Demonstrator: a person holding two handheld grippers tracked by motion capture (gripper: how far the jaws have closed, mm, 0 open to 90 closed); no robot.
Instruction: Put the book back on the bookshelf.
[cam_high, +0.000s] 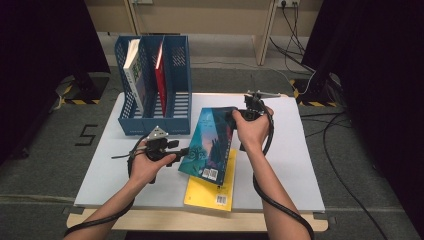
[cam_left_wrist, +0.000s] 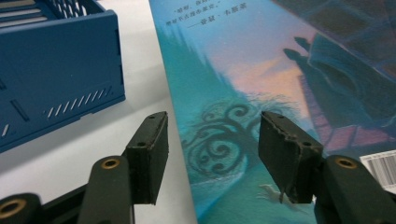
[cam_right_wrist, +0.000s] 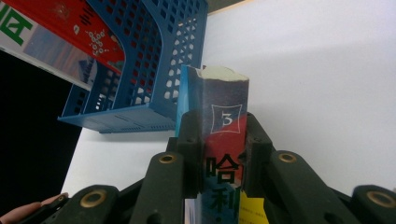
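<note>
A teal-covered book (cam_high: 212, 140) is tilted up off the white table (cam_high: 295, 165), its back cover with a barcode facing up. My right gripper (cam_high: 235, 116) is shut on its spine (cam_right_wrist: 224, 126) near the top end, one jaw on each cover. My left gripper (cam_high: 186, 150) is open at the book's left edge. In the left gripper view its jaws straddle that edge (cam_left_wrist: 187, 140) without touching the cover. A yellow book (cam_high: 212, 187) lies flat under the teal one.
A blue three-slot file rack (cam_high: 155, 85) stands at the table's back left, holding a white-green book (cam_high: 132, 70) and a red book (cam_high: 160, 75). Its rightmost slot (cam_high: 177, 80) is empty. Cables run over the floor at the right.
</note>
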